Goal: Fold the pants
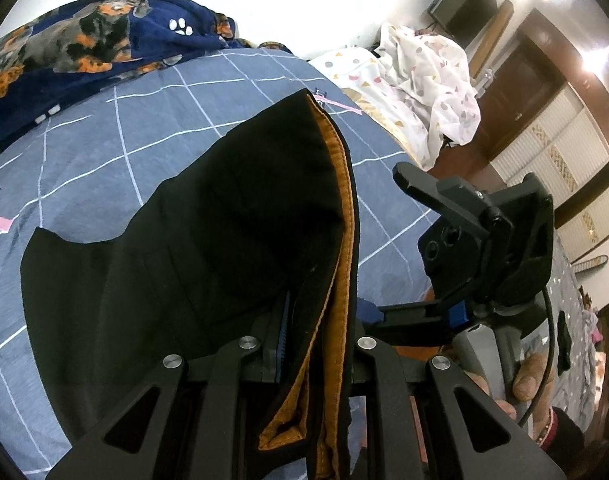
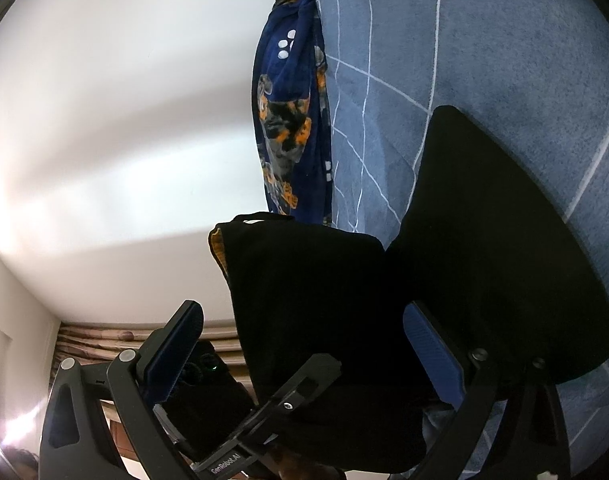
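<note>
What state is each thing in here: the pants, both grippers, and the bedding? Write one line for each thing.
Pants: black with an orange lining, partly lifted off the bed, one edge pinched.
Left gripper: shut on the pants.
Right gripper: open, fingers apart, pants between them.
Bedsheet: spread flat.
Dog-print blanket: bunched up at the wall.
White sheet: crumpled.

L wrist cam: close above black pants (image 1: 224,240), facing across blue checked bed (image 1: 104,152) toward far wall. R wrist cam: rolled sideways, close on same pants (image 2: 484,240). Both share pants, bed, dog-print blanket (image 1: 84,40).
</note>
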Available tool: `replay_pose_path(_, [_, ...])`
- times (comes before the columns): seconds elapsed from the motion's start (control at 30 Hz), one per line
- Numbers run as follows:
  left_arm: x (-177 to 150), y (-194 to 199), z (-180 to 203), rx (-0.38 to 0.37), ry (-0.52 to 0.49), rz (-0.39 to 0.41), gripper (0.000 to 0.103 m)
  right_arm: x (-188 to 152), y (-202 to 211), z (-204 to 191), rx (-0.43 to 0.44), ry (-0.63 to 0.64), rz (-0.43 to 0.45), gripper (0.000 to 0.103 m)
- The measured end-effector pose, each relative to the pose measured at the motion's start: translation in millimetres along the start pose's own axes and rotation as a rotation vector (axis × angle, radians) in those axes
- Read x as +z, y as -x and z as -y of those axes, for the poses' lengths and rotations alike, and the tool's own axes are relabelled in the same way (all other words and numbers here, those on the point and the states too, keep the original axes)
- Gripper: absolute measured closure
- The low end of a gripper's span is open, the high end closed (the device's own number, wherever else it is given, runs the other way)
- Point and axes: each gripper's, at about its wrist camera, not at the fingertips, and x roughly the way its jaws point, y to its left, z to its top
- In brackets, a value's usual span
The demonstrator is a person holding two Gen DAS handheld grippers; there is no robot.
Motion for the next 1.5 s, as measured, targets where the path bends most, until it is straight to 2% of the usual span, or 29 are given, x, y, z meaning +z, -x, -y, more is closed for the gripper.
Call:
replay_pose_path(0.3, [-1.3, -13.1, -0.4, -0.025, 0.002, -0.025, 0.083, 2.3, -1.0, 4.8, 0.008, -0.013, -0.004, 0.003])
replay_pose_path(0.4, [0.2, -15.9, 2.5, -0.03, -0.008, -0.031, 0.078, 2.1, -1.0, 5.9, 0.01, -0.018, -0.001, 0.003])
replay_pose_path(0.47, [0.5, -14.8, 5.4, -0.049, -0.016, -0.025, 0.069, 2.7, -1.2, 6.7, 0.012, -0.018, -0.002, 0.003])
replay_pose_path(0.6, [3.1, -8.2, 10.7, -0.08, -0.027, 0.007, 0.06, 2.7, -1.1, 7.7, 0.006, -0.012, 0.0, 0.0])
replay_pose_path(0.73, [5.1, 9.1, 8.2, -0.07, -0.04, 0.054, 0.055, 4.9, 1.8, 13.5, -0.028, -0.012, 0.015, 0.0])
replay_pose_path(0.83, [1.3, 31.3, -12.5, -0.018, -0.019, 0.099, 0.049, 6.5, 0.3, 11.8, -0.028, 0.015, -0.001, 0.0])
replay_pose_path(0.93, [-9.3, 46.7, -39.5, 0.052, 0.01, 0.107, 0.048, 6.7, -1.4, 8.0, -0.07, 0.058, -0.01, 0.002])
replay_pose_path(1.03, [-25.7, 63.2, -71.4, 0.118, 0.054, 0.111, 0.048, 4.7, -6.8, 0.6, -0.167, 0.139, -0.024, 0.012])
replay_pose_path(1.07, [-34.1, 69.7, -83.9, 0.135, 0.078, 0.114, 0.048, 4.2, -7.8, -0.6, -0.198, 0.16, -0.026, 0.022])
replay_pose_path(1.1, [-40.4, 73.8, -92.2, 0.144, 0.098, 0.116, 0.048, 3.0, -9.7, -1.6, -0.247, 0.188, -0.03, 0.039])
replay_pose_path(1.13, [-46.8, 77.8, -100.5, 0.15, 0.121, 0.115, 0.048, 1.8, -12.9, -2.2, -0.302, 0.215, -0.035, 0.049])
replay_pose_path(1.17, [-54.3, 81.3, -109.8, 0.153, 0.148, 0.113, 0.048, 1.2, -13.9, -1.2, -0.33, 0.228, -0.038, 0.068])
replay_pose_path(1.2, [-62.2, 84.3, -119.5, 0.158, 0.177, 0.112, 0.048, 1.3, -15.1, 0.2, -0.359, 0.241, -0.04, 0.081])
replay_pose_path(1.33, [-82.7, 92.3, -145.6, 0.161, 0.26, 0.117, 0.048, 1.9, -18.1, -4.2, -0.371, 0.29, -0.037, 0.084])
replay_pose_path(1.5, [-97.8, 96.0, -160.3, 0.149, 0.32, 0.13, 0.048, 4.9, -17.5, -22.5, -0.313, 0.355, -0.03, 0.085])
